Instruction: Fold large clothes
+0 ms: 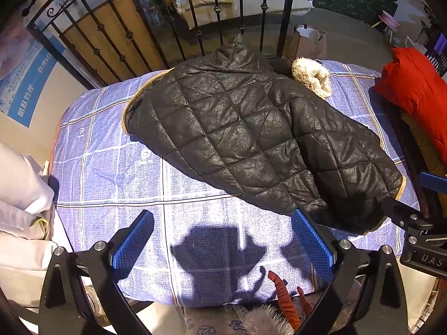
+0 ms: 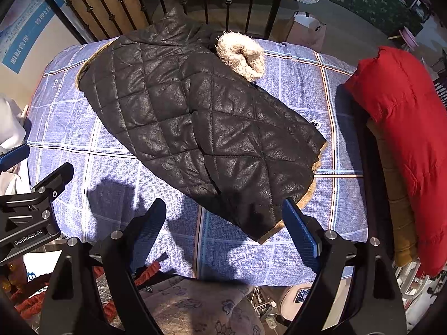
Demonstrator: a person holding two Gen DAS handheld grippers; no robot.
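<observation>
A dark quilted jacket (image 1: 245, 136) (image 2: 201, 128) with tan fleece lining lies folded lengthwise and slantwise on a table under a blue checked cloth (image 1: 111, 173) (image 2: 296, 95). Its fleece collar (image 1: 311, 79) (image 2: 241, 55) curls up at the far side. My left gripper (image 1: 223, 240) hangs open above the cloth's near edge, its right pad level with the jacket's near hem. My right gripper (image 2: 226, 226) is open too, above the jacket's near corner; nothing is between either pair of pads. Each gripper shows at the edge of the other's view.
A red padded garment (image 1: 413, 92) (image 2: 402, 128) lies piled at the table's right edge. White fabric (image 1: 19, 195) sits to the left. A black iron railing (image 1: 195, 28) (image 2: 229, 2) stands behind the table, with a paper bag (image 1: 307, 42) on the floor beyond.
</observation>
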